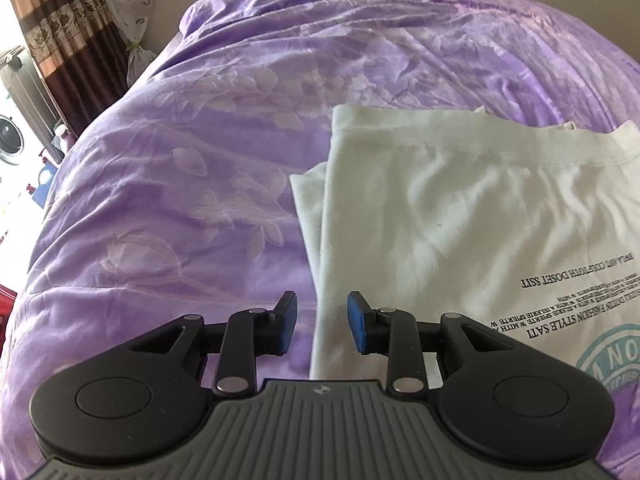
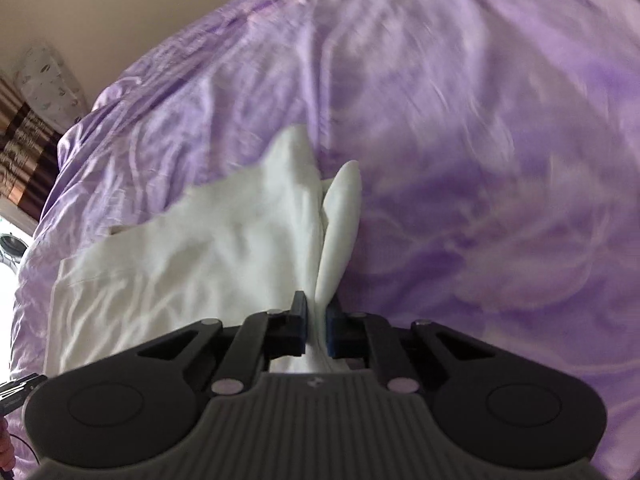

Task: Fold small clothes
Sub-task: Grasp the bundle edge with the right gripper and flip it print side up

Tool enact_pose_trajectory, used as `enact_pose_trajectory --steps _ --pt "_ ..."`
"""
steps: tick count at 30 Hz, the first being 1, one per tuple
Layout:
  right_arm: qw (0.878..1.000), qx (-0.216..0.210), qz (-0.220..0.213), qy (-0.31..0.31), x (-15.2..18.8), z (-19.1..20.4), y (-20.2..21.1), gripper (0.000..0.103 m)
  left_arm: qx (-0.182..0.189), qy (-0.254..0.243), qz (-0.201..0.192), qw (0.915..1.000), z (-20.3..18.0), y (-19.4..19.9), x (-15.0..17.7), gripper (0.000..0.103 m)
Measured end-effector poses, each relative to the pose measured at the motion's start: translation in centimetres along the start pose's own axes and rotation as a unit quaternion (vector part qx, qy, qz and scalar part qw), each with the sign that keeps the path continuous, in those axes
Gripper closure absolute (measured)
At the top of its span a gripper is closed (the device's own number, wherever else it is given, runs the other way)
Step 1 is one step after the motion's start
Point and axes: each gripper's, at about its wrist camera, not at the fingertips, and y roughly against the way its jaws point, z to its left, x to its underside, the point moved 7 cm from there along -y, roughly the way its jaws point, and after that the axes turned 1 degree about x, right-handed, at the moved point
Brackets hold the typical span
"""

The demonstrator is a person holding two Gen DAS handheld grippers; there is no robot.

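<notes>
Counting what lies before you, there is one white garment (image 1: 460, 216), a T-shirt with black lettering and a teal round print, and two grippers. From your left wrist view, going left to right: a brown patterned curtain (image 1: 60, 24) hangs at the far left by a bright window, then the purple floral bedspread (image 1: 180, 168) fills the middle, and the shirt lies flat on it to the right, one folded edge running down toward you. Your left gripper (image 1: 322, 322) hovers with its blue pads apart, straddling that near edge of the shirt; the pads do not press the cloth.

In your right wrist view, the same curtain shows small at the left edge, the shirt (image 2: 192, 256) spreads across the left half of the bedspread (image 2: 500, 160), and your right gripper (image 2: 317, 330) is clamped on a bunched fold of white fabric that rises in a peak ahead of the fingers. The bedspread is blurred on the right. A beige wall (image 2: 100, 4) stands behind the bed.
</notes>
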Motion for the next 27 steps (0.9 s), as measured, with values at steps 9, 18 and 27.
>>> enact_pose_trajectory --steps 9,18,27 --pt "0.998 -0.020 -0.011 0.052 -3.1 14.8 5.9 0.099 0.032 0.011 -0.018 0.9993 2.6 3.2 0.0 0.067" --pt "0.996 -0.059 -0.002 0.069 -1.1 30.3 1.4 0.099 0.054 0.042 -0.020 0.9974 7.5 5.1 1.1 0.068" --pt "0.991 -0.057 0.094 0.082 7.7 38.9 -11.7 0.100 0.068 0.055 -0.001 0.9962 10.9 3.4 3.6 0.068"
